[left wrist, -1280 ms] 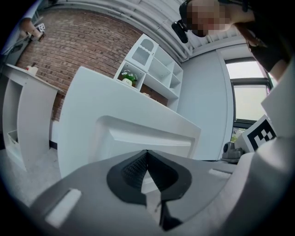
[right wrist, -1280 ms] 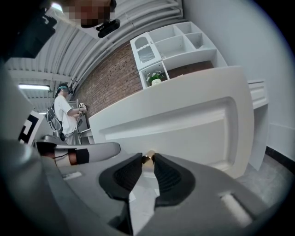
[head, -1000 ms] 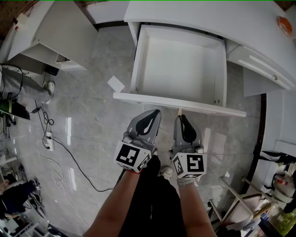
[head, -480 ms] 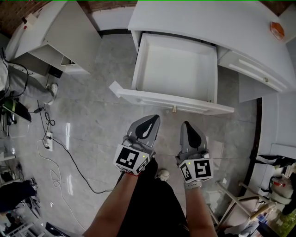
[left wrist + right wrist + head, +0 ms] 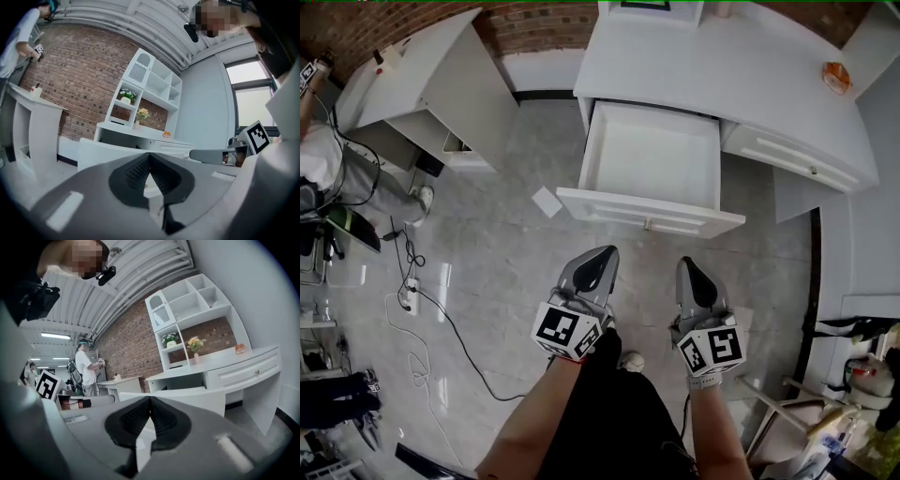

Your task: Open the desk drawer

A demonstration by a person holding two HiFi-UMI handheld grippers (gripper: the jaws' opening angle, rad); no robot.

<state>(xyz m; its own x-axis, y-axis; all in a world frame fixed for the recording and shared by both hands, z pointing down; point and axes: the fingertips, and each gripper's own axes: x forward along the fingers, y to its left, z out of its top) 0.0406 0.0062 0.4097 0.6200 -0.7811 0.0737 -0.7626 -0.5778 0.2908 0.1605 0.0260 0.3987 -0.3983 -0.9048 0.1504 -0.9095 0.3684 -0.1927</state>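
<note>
At the front edge of the white desk (image 5: 722,66), the drawer (image 5: 652,169) stands well out over the tiled floor (image 5: 506,262), its white inside bare, a small knob (image 5: 648,225) at the middle of its front panel. Both grippers hang over the floor on the near side of that panel, apart from it and side by side. The left gripper (image 5: 598,255) has its jaws closed tip to tip with nothing between them, as its own view (image 5: 149,157) shows. The right gripper (image 5: 689,267) is likewise closed and empty (image 5: 150,401). An orange object (image 5: 835,77) sits near the desk's far right corner. A sheet of paper (image 5: 547,201) lies on the floor left of the drawer.
</note>
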